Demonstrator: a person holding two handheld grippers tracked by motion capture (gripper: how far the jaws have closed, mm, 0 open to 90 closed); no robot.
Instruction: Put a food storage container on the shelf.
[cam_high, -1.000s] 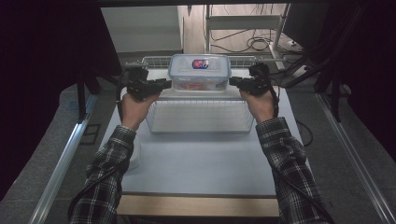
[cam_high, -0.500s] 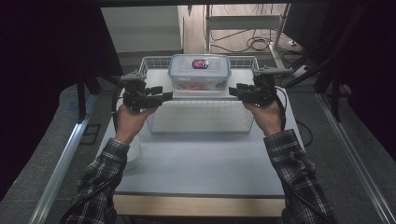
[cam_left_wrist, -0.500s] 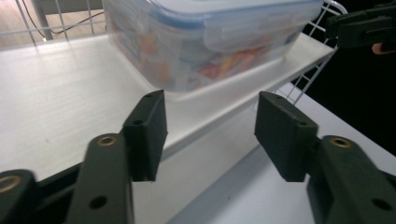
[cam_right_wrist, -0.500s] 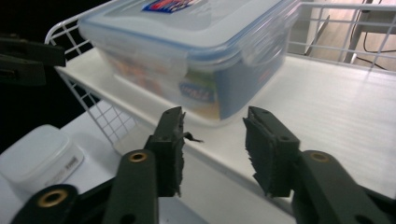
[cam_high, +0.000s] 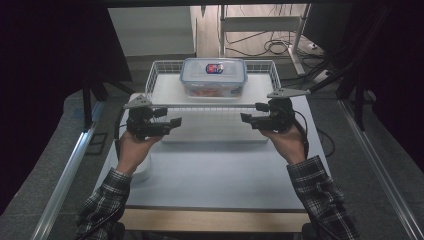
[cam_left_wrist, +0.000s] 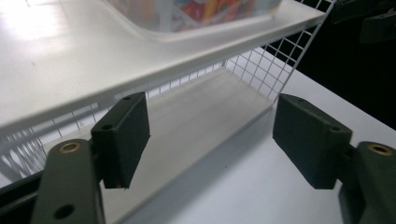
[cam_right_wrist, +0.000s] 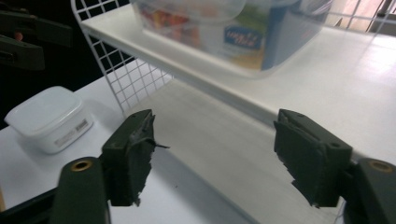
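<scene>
Hand-held gripper (cam_high: 173, 122) faces clear, blue-rimmed container (cam_high: 213, 76) on rack (cam_high: 155, 75).

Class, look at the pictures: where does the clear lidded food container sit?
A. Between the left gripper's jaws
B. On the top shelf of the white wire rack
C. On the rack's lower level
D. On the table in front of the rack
B: the clear lidded container rests on the top shelf of the white wire rack, and both grippers are below it and apart from it.

It looks like a lab. A white work table (cam_high: 215, 175) stands among dark curtains, floor cables (cam_high: 270, 46) and a metal rack (cam_high: 260, 22).
</scene>
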